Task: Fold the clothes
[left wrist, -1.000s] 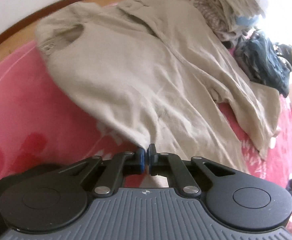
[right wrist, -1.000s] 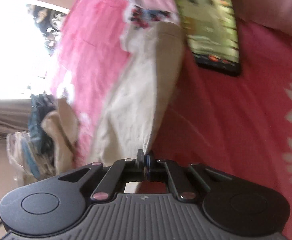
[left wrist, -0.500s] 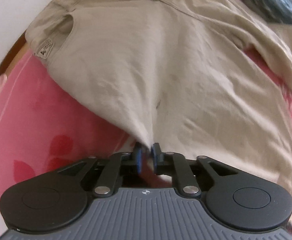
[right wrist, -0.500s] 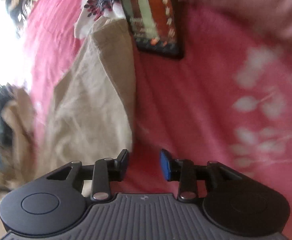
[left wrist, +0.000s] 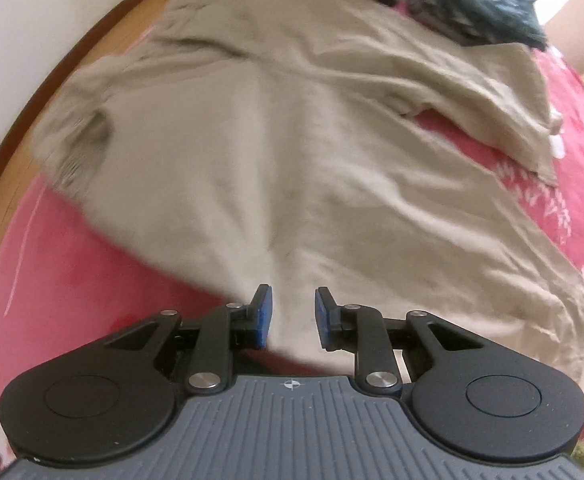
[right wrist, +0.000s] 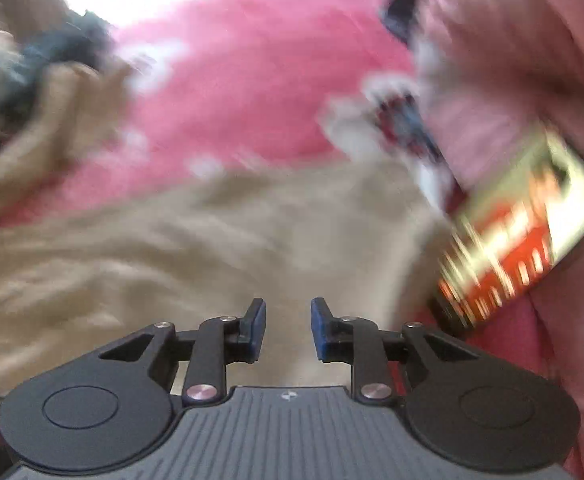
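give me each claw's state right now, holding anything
left claw: jaws apart and opening, holding nothing, over the beige shirt
right claw: jaws apart but closing, nothing gripped, over the same shirt

A beige shirt (left wrist: pixel 292 152) lies spread flat and creased on the pink bed (left wrist: pixel 72 272), collar end near the bed's wooden edge. One sleeve (left wrist: pixel 472 92) angles out across the cover. In the right wrist view the shirt (right wrist: pixel 212 248) is blurred.
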Motion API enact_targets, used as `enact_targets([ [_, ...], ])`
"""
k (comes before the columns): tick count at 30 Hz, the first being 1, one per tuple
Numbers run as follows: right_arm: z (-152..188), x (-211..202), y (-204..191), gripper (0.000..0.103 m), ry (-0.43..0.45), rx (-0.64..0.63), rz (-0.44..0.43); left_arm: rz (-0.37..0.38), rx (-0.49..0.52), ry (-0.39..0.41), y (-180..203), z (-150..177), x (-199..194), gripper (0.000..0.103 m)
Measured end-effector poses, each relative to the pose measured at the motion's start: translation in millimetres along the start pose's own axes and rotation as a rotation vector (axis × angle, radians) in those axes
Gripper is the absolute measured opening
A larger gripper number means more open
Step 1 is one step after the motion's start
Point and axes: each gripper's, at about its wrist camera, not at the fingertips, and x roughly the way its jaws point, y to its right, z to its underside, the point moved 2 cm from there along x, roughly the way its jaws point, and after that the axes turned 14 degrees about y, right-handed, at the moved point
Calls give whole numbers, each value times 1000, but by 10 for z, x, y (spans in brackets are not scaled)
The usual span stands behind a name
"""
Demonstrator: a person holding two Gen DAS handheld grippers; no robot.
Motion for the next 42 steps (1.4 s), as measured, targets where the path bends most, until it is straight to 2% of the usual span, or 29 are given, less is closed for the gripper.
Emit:
enact_targets([
  [1,78,-1,85,12,-19,-7,30,3,18,14,34,-11,29,23],
  [2,150,-35,165,13,-31,-24,54,-2,36,25,41,-23,59,23],
  [3,148,-112,138,16,-12,-64,49,-12,54,33,31,-36,90,23],
  [7,13,-453,-138,16,109,-255,-21,-46,101,62,-47,-93,168,23],
  [9,-187,-507,-469,16,197,-362,-130,-46,106,75,-95,-125,180,23],
  [11,-366,-454,-862,17,248,-456,-276,-33,117,83,-110,-150,204,23],
  [17,-563,102,-2113,19,167,-648,-654,16,249,103,38,-144,402,24],
  [20,-534,323,-2612,43,139,-747,-753,30,336,120,150,-148,473,24],
  [22,-520,489,-2837,45,116,-780,-771,44,391,143,225,-172,500,24],
  [23,-570,641,-2887,51,77,-768,-781,52,420,160,272,-196,519,24],
  [25,-604,905,-2936,51,-44,-756,-781,80,474,191,385,-254,577,24],
  [26,-590,921,-2942,51,-57,-779,-778,100,495,205,448,-288,617,24],
  [27,-570,903,-2942,41,-56,-809,-773,121,515,216,510,-316,657,25],
  [28,-549,886,-2943,24,-54,-839,-768,144,535,226,571,-340,698,25],
  [29,-553,856,-2944,1,-46,-877,-745,169,559,235,640,-361,748,25],
  [32,-641,742,-2843,1,13,-862,-706,223,640,242,833,-372,919,25],
  [35,-552,880,-2754,1,85,-883,-559,256,686,252,954,-366,1059,25],
  [38,-655,975,-2573,1,78,-743,-554,248,694,254,998,-340,1196,26],
  [40,-823,953,-2424,7,58,-609,-557,253,663,249,983,-365,1224,27],
  [42,-1058,940,-2211,21,80,-492,-541,258,659,239,982,-396,1194,27],
])
